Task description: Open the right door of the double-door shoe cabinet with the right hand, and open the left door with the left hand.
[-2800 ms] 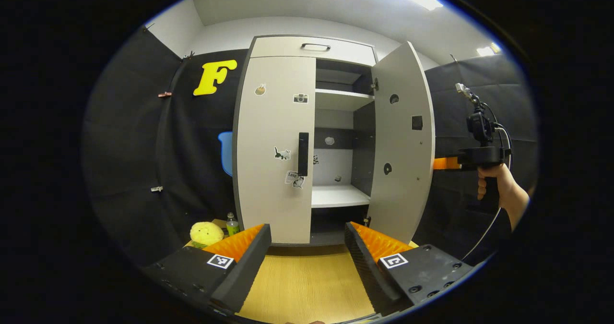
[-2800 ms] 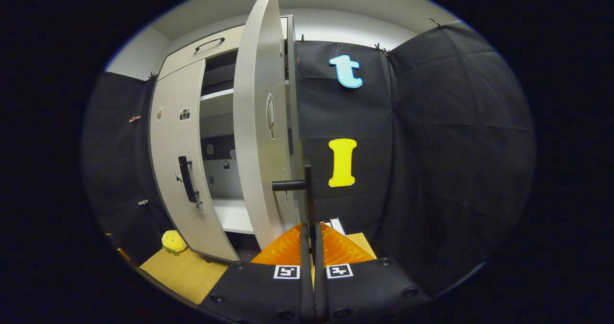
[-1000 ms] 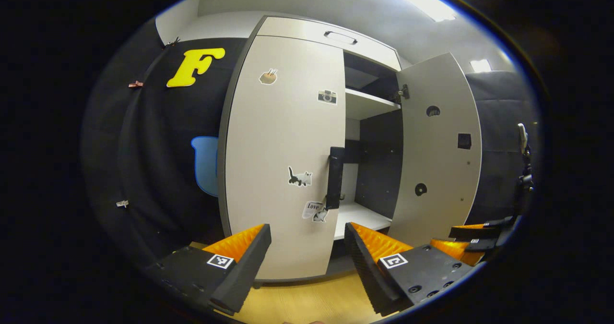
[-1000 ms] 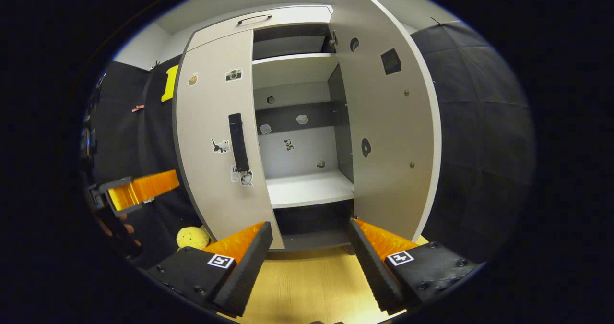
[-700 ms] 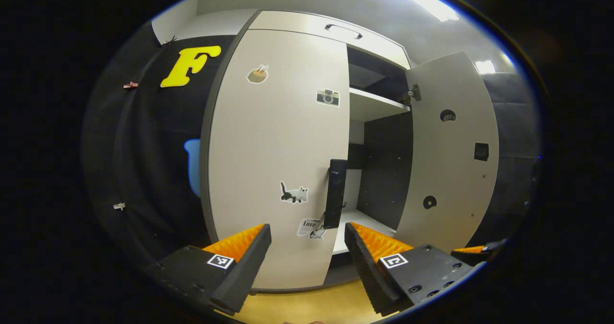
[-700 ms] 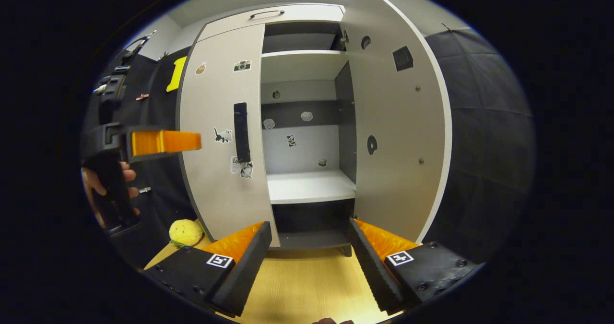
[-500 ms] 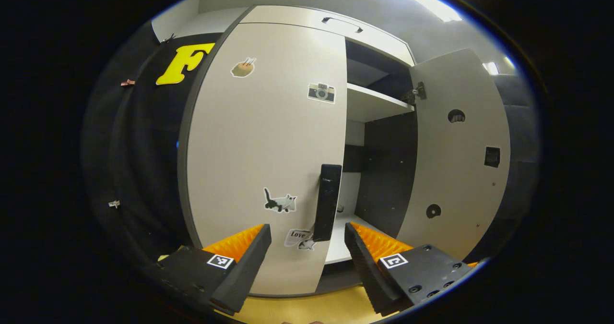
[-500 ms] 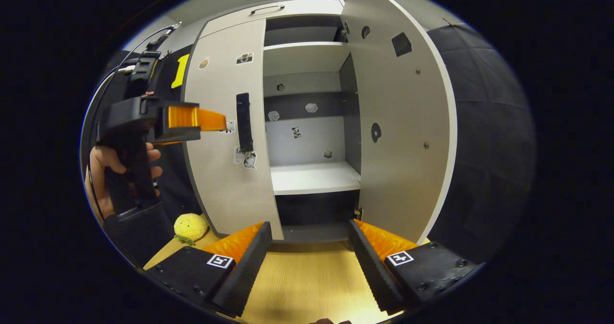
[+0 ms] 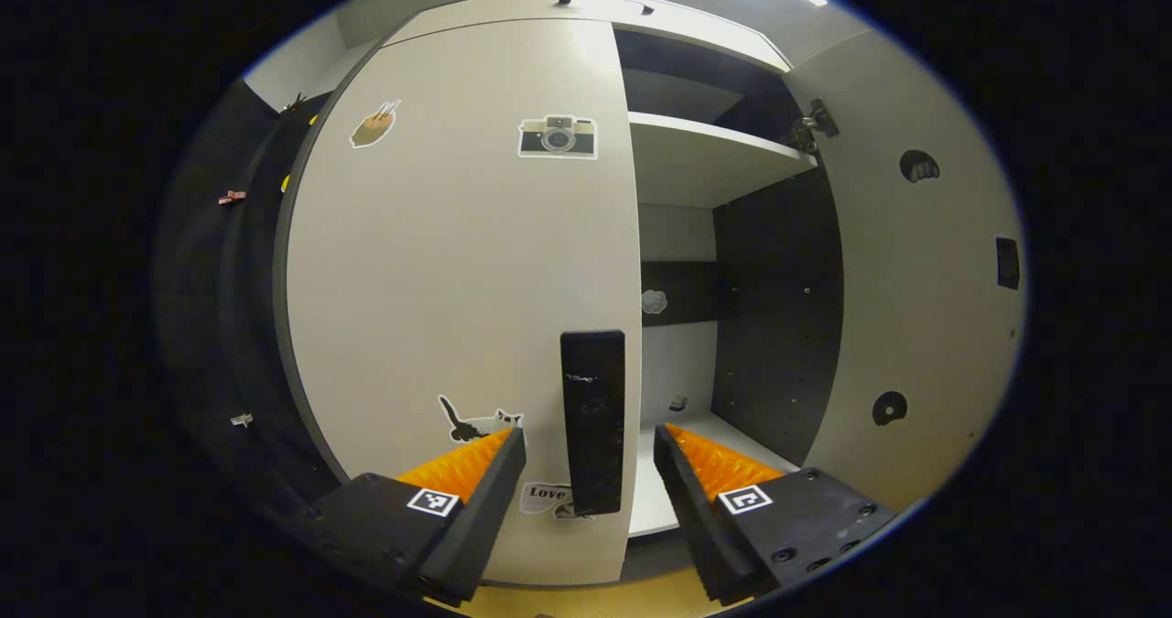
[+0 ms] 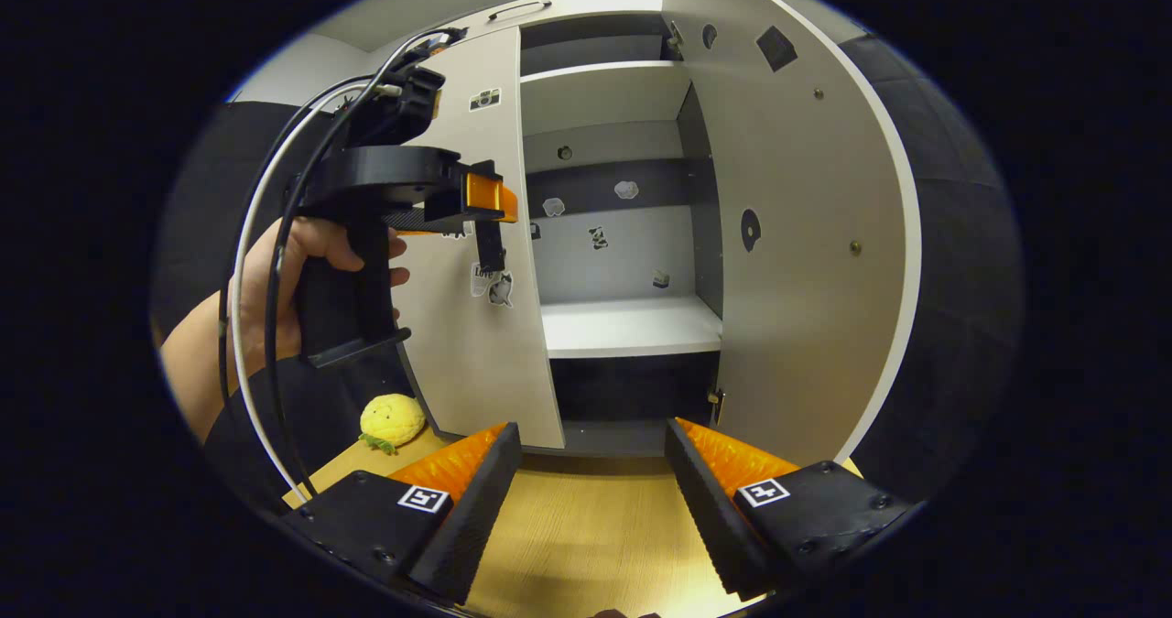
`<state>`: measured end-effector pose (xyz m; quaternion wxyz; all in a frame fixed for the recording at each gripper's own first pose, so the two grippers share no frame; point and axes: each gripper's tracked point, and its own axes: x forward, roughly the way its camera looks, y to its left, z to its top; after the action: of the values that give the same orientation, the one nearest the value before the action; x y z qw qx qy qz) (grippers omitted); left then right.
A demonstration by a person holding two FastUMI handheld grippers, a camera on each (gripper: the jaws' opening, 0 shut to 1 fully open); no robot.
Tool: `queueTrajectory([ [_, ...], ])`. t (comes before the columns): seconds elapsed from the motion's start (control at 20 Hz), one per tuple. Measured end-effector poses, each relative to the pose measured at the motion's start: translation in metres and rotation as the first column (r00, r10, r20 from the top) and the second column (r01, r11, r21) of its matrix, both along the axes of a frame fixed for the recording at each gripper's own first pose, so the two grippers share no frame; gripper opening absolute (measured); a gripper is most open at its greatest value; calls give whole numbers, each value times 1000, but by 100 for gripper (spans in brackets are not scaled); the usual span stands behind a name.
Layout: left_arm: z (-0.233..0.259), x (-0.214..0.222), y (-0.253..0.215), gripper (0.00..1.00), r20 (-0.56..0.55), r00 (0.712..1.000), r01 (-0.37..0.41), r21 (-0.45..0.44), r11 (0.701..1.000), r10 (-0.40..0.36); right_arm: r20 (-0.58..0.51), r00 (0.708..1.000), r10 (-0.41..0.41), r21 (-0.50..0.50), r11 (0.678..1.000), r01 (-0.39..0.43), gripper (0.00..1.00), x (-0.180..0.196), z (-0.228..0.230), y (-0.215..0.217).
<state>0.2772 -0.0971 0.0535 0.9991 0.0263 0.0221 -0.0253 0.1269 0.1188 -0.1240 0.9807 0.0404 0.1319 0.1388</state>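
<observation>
Your left gripper [image 9: 586,471] gaping around the closed pale left door's [image 9: 458,279] black bar handle [image 9: 593,421], contact unclear, handle's foot hidden, your right gripper [image 10: 593,481] wide, empty, right door [image 10: 806,233] swung open.

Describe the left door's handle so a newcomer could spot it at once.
Start at the pale shoe cabinet, whose left door is shut. The handle is the black upright bar at that door's inner edge, raised and dark beside flat stickers.
</observation>
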Motion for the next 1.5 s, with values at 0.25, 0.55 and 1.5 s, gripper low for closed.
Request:
queueTrajectory([
  [0.25, 5, 15, 2, 57, -9, 999, -46, -25, 999, 46, 18, 1000, -1, 14, 1000, 0, 99, 12, 8, -12],
  [0.55, 4, 16, 0, 34, -9, 997, -75, -37, 996, 75, 31, 999, 27, -1, 1000, -27, 99, 12, 9, -16],
  [1.5, 2, -70, 22, 16, 8, 1000, 5, -161, 987, -3, 46, 999, -9, -44, 999, 11, 98, 0, 15, -7],
])
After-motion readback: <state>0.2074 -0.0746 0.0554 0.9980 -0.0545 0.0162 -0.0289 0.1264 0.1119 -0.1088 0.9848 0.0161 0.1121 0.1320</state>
